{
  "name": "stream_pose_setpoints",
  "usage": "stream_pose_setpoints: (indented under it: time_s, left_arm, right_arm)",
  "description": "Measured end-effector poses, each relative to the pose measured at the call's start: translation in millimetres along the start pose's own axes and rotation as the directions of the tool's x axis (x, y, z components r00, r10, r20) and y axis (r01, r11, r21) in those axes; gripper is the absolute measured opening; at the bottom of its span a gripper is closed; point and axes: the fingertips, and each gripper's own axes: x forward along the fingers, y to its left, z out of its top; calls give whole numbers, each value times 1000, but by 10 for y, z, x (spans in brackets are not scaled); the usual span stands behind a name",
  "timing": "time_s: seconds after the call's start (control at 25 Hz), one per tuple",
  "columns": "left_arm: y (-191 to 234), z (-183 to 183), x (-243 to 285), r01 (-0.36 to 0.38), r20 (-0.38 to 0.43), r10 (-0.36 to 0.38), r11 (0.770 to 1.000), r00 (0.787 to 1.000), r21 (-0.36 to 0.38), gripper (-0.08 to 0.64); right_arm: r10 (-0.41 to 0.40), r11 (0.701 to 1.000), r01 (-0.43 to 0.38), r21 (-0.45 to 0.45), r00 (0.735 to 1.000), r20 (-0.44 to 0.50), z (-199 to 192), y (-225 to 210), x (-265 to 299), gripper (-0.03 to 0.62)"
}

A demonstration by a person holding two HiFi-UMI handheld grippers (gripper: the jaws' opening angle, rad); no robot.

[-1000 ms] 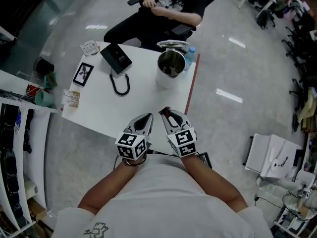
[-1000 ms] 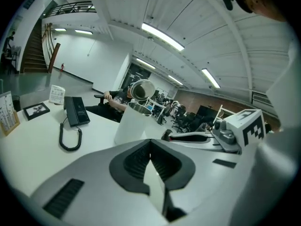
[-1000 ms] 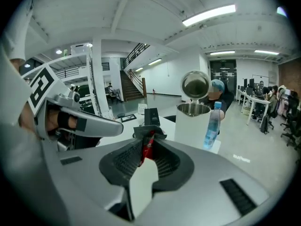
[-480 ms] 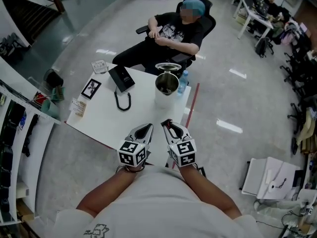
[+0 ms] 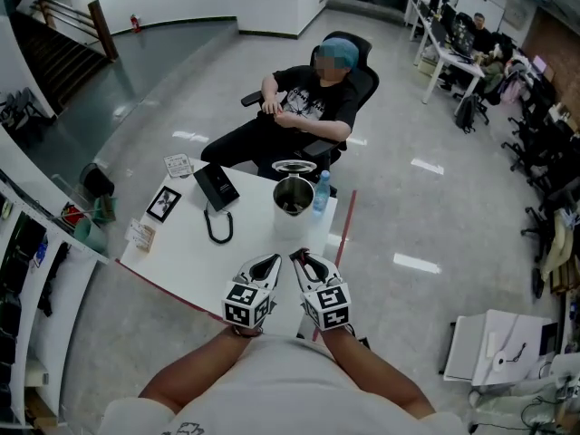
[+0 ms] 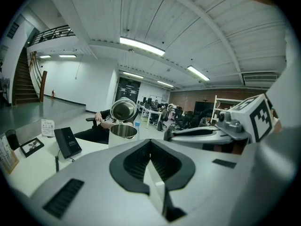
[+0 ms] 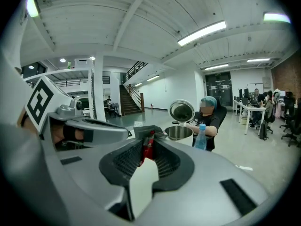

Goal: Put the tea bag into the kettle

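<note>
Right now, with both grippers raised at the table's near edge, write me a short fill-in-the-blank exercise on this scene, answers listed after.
1. The right gripper is shut on a ____ tea bag.
2. The kettle stands on the table with its lid ____, not shut.
3. The left gripper has its jaws together with ____ between them.

Missing words: red; open; nothing.

Bright, even light falls from ceiling strip lamps [image 6: 141, 46]; their glare patches shine on the floor [image 5: 417, 263]; both gripper views bulge, with black corners; the left gripper [image 6: 150, 145] looks soft up close.
</note>
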Motion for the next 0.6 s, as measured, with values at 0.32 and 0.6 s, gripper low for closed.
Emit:
stream_pose_setpoints:
  time_s: [0.32, 0.6]
  left_arm:
    - [94, 156, 323, 21, -3, -21, 1000, 1000, -17, 9]
    - [332, 321, 616, 22, -5, -22, 1000, 1000, -11, 9]
  right_arm:
    - [-30, 1000, 30, 8, 999, 19, 163, -298, 195, 75]
    - [-27, 1000, 27, 8, 1000, 5, 270, -470, 497, 75]
